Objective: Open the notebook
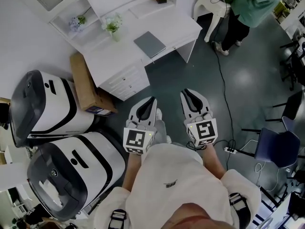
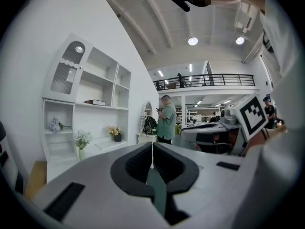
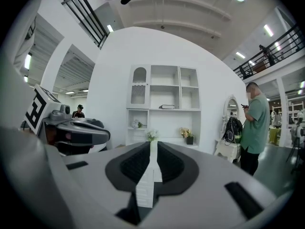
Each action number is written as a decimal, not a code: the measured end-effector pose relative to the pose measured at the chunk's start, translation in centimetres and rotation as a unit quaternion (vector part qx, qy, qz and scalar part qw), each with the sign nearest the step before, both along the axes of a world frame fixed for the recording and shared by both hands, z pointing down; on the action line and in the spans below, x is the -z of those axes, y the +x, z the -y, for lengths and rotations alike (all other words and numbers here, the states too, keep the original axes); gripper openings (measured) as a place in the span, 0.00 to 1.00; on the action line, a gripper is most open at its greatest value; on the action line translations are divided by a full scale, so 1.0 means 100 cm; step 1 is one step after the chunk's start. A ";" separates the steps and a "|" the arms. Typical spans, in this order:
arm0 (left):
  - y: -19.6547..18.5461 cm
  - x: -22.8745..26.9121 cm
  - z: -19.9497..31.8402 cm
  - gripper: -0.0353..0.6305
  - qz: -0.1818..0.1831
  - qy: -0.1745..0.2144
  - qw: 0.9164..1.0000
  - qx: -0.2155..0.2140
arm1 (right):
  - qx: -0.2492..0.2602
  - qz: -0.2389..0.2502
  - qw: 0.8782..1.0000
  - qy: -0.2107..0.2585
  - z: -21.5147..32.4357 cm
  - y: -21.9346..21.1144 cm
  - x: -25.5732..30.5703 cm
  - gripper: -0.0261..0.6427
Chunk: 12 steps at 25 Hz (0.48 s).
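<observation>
The grey notebook (image 1: 149,44) lies shut on the white desk (image 1: 119,56), well ahead of both grippers. My left gripper (image 1: 153,99) and right gripper (image 1: 185,92) hang side by side over the dark floor, short of the desk's drawers and pointing toward it. In the left gripper view the left gripper (image 2: 152,145) has its jaws together, nothing between them. In the right gripper view the right gripper (image 3: 153,142) shows only a thin slit and holds nothing. There the desk and its shelves (image 3: 164,104) stand straight ahead; the notebook cannot be made out in either gripper view.
A cardboard box (image 1: 88,87) leans by the desk's left end. Two large white-and-black machines (image 1: 45,106) (image 1: 71,175) stand at the left. A vase of flowers (image 1: 113,26) sits on the desk. A person in green (image 1: 252,4) stands at far right; a cable (image 1: 224,89) and a chair (image 1: 279,147) are on the right.
</observation>
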<state>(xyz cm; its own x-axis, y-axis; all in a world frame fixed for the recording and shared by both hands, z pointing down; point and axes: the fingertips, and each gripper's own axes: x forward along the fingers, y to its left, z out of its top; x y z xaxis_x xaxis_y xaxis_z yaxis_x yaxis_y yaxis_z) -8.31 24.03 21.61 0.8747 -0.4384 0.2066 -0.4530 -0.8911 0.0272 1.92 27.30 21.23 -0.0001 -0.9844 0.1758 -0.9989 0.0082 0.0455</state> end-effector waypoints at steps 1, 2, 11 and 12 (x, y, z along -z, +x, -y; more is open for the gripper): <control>0.003 -0.002 0.006 0.05 0.002 -0.002 1.000 -0.001 | 0.000 0.000 1.000 0.000 0.007 0.003 -0.001 0.08; 0.005 -0.003 0.013 0.05 0.002 -0.003 1.000 -0.001 | 0.000 0.000 1.000 -0.001 0.013 0.006 -0.001 0.08; 0.032 -0.017 0.075 0.05 0.012 -0.016 1.000 -0.013 | -0.009 0.012 1.000 -0.015 0.079 0.031 -0.018 0.08; 0.034 -0.019 0.082 0.05 0.014 -0.019 1.000 -0.015 | -0.010 0.012 1.000 -0.018 0.087 0.034 -0.020 0.08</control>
